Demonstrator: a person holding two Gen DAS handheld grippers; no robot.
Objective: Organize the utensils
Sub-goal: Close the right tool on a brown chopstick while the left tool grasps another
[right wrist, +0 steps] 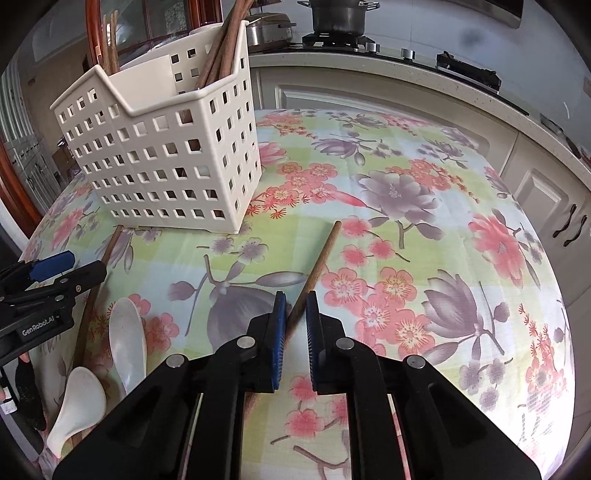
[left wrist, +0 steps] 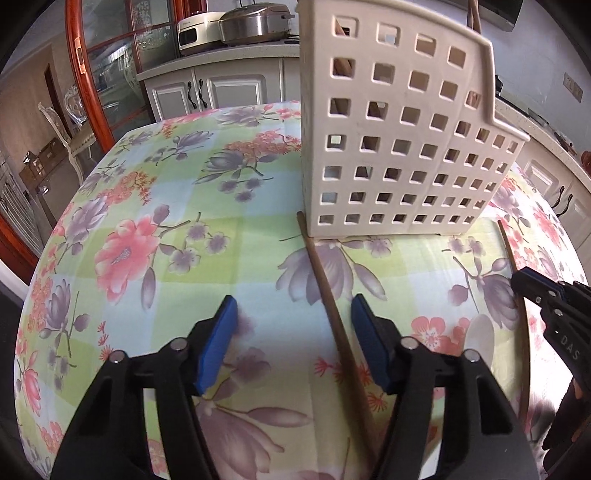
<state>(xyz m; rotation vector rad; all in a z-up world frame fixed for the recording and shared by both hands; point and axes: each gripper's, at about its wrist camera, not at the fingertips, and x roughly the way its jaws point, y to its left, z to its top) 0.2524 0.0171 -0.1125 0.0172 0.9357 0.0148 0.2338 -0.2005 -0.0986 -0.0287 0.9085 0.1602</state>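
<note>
A cream perforated utensil caddy (left wrist: pixel 399 147) (right wrist: pixel 166 155) stands on the floral tablecloth, with several wooden chopsticks (right wrist: pixel 221 48) upright in it. My left gripper (left wrist: pixel 293 302) (right wrist: pixel 86 266) is open. One wooden chopstick (left wrist: pixel 325 280) lies on the cloth between its jaws, close to the right pad, its far end at the caddy's base. My right gripper (right wrist: pixel 295 299) (left wrist: pixel 524 277) is shut on a second wooden chopstick (right wrist: pixel 319 258) (left wrist: pixel 511 251), which points toward the caddy. Two white ceramic spoons (right wrist: pixel 125 332) (right wrist: pixel 77 406) lie on the cloth between the grippers.
The round table (right wrist: pixel 406 221) sits close to white kitchen cabinets (right wrist: pixel 535 192). A pot (right wrist: pixel 338 16) stands on the stove behind. A rice cooker (left wrist: pixel 255 22) is on the far counter. A red-framed glass door (left wrist: pixel 88 92) and a chair (left wrist: pixel 62 125) stand at the left.
</note>
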